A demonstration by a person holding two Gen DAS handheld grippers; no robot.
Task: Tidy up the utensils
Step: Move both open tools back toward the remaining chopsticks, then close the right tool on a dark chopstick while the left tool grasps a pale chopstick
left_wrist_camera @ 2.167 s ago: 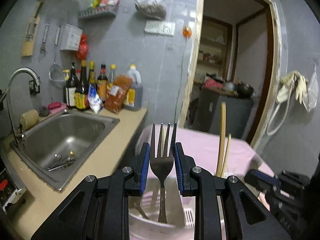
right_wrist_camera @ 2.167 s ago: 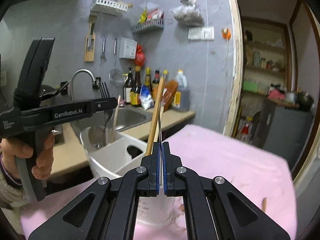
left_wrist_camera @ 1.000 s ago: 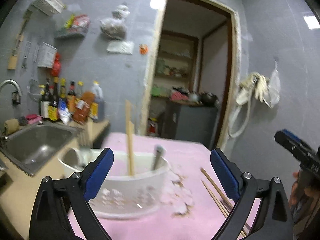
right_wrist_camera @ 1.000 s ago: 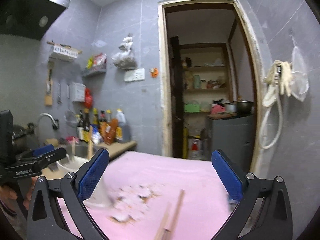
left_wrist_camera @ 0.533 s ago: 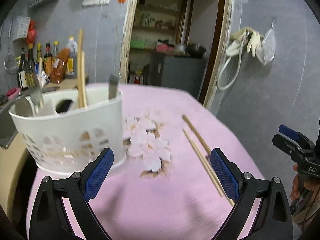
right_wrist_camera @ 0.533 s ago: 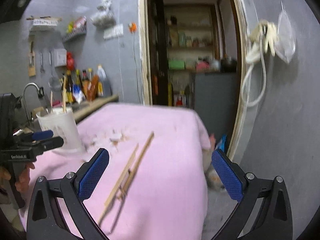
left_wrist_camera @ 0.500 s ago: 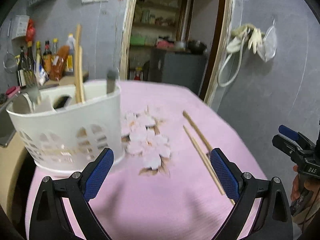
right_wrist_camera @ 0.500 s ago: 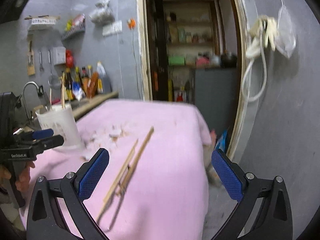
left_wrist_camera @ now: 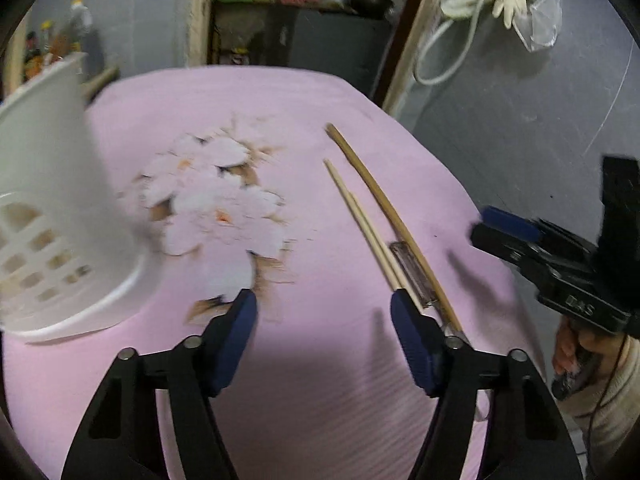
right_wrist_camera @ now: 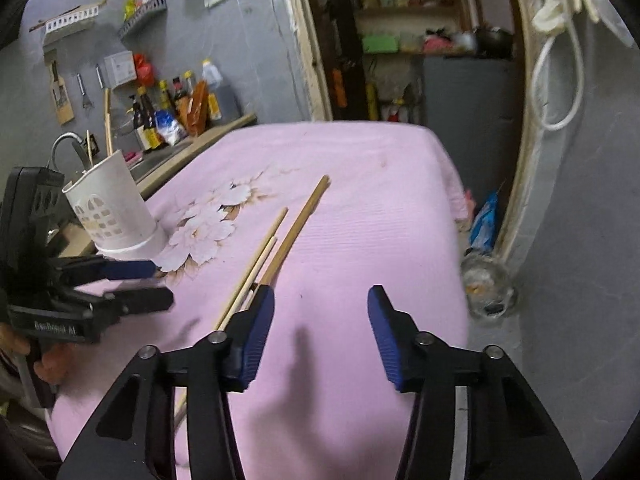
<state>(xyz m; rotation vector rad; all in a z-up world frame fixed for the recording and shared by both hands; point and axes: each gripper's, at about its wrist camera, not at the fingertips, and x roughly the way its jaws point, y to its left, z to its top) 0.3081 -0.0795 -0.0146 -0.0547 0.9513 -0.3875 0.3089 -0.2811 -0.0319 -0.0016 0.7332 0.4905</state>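
Both the left gripper (left_wrist_camera: 322, 312) and right gripper (right_wrist_camera: 320, 306), jaws just narrowing, grasp nothing above the pink cloth (left_wrist_camera: 320, 380). Chopsticks (left_wrist_camera: 368, 220) lie at one o'clock; left body possibly reads "GenRobot.AI". White holder (right_wrist_camera: 114, 210) stands at ten o'clock.

Dim indoor light, cool and flat. Gripper shadows fall soft on the cloth (left_wrist_camera: 328, 380). The basket (left_wrist_camera: 52, 200) smears with motion blur in the left view; fisheye bends both frames, corners black.

chopsticks on cloth (left_wrist_camera: 372, 216): 3 | white utensil holder (right_wrist_camera: 116, 208): 1 | hand-held grippers (left_wrist_camera: 322, 322): 2
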